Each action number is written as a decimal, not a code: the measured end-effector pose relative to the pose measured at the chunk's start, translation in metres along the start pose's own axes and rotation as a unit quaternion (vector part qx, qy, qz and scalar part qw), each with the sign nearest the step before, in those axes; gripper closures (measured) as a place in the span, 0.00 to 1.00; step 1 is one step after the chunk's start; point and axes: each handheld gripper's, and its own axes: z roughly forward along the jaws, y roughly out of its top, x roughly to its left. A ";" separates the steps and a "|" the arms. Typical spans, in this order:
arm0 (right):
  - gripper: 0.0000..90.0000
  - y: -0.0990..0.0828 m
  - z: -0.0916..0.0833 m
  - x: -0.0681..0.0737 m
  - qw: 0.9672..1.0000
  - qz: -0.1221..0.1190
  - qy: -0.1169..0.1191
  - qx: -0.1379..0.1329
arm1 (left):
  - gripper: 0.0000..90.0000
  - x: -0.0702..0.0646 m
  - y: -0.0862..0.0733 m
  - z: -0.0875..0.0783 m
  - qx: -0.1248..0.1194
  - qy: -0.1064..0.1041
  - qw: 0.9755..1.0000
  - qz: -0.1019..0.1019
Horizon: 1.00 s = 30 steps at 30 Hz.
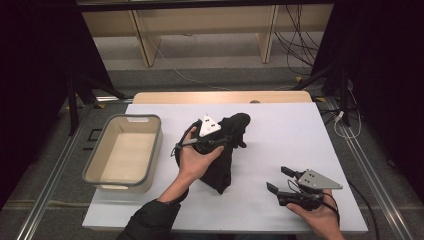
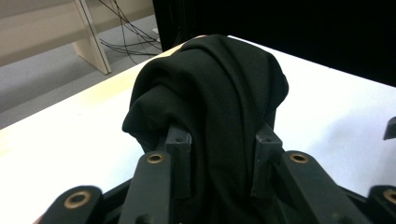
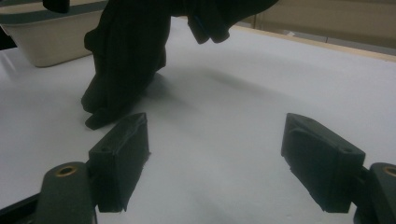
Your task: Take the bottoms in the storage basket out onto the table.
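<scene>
Transfer step judged under way: left gripper (image 2: 219, 158) is clamped on black garment (image 1: 225, 150), partly lifted at the table's middle, right gripper (image 1: 285, 181) standing apart and empty; next, carry to beige bin (image 1: 152, 150).

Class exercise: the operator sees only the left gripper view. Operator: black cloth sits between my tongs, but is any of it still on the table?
Observer: Yes. In the right gripper view the crumpled black fabric garment hangs down and its lower end rests on the white tabletop.
Operator: Is there a container nearby?
Observer: A beige rectangular plastic bin stands on the table's left side, with nothing visible inside.
Operator: And the other tongs?
Observer: The right tongs are open over the table's near right part, holding nothing, apart from the garment.
</scene>
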 end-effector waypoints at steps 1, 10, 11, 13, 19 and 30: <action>0.27 0.000 0.000 0.000 1.000 0.002 0.000 0.001 | 0.74 0.001 -0.002 0.003 0.006 0.002 1.000 0.003; 0.27 0.000 0.000 0.000 1.000 0.000 0.000 0.000 | 0.73 0.008 -0.029 0.031 0.074 0.001 0.997 -0.011; 0.27 0.000 -0.001 0.000 1.000 0.001 -0.001 0.004 | 0.73 0.008 -0.032 0.033 0.080 0.001 0.997 -0.013; 0.27 0.000 -0.001 0.000 1.000 0.003 -0.001 0.005 | 0.73 0.010 -0.037 0.033 0.086 0.000 0.996 -0.018; 0.27 -0.001 0.000 0.000 1.000 0.002 0.000 0.002 | 0.72 0.012 -0.046 0.021 0.113 0.002 0.994 -0.015; 0.27 -0.001 0.000 0.000 1.000 0.004 -0.002 0.012 | 0.61 0.014 -0.071 -0.003 0.140 -0.016 0.989 -0.035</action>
